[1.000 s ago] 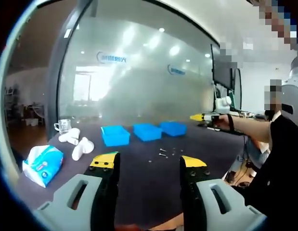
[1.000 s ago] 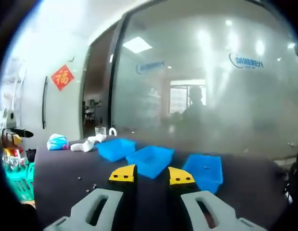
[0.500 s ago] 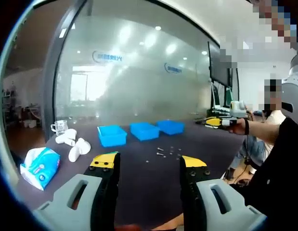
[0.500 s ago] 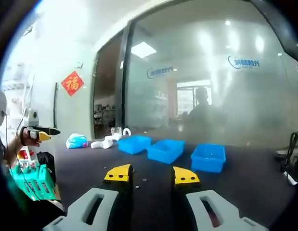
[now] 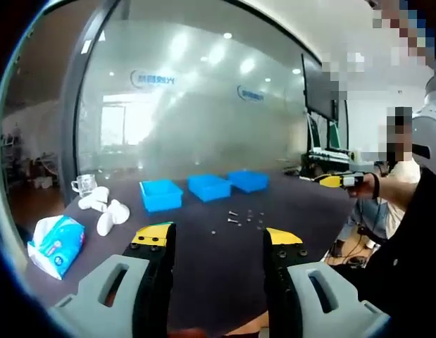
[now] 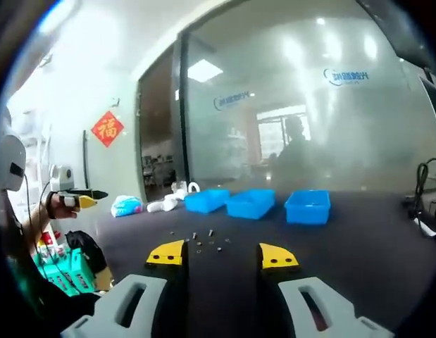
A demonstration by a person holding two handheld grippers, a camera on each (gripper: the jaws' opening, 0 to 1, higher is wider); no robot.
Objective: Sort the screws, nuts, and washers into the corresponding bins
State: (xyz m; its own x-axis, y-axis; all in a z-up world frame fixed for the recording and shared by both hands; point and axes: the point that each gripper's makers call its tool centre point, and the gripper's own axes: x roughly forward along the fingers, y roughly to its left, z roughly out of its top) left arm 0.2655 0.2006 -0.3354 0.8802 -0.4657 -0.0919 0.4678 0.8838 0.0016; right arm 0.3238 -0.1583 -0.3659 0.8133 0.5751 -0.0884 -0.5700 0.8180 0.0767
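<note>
Three blue bins (image 5: pixel 203 189) stand in a row on the dark table (image 5: pixel 225 260), also seen as the blue bins (image 6: pixel 256 203) in the right gripper view. Several small screws, nuts and washers (image 5: pixel 240 217) lie loose in front of them, and the same small parts (image 6: pixel 203 241) show just beyond the right jaws. My left gripper (image 5: pixel 215 239) is open above the table's near edge with nothing between its jaws. My right gripper (image 6: pixel 222 255) is open and empty. The right gripper (image 5: pixel 337 180) also enters the left view, held in a hand. The left gripper (image 6: pixel 80 198) shows at the left of the right view.
A tissue pack (image 5: pixel 55 241), several white cups lying on their sides (image 5: pixel 105 211) and a clear glass mug (image 5: pixel 84 184) sit at the table's left end. A frosted glass wall rises behind the table. A green crate (image 6: pixel 63 271) stands off the table.
The right gripper's view has swung and pulled back, so the loose parts now lie in front of its jaws. In the left view the hand with the right gripper has dropped lower and moved right.
</note>
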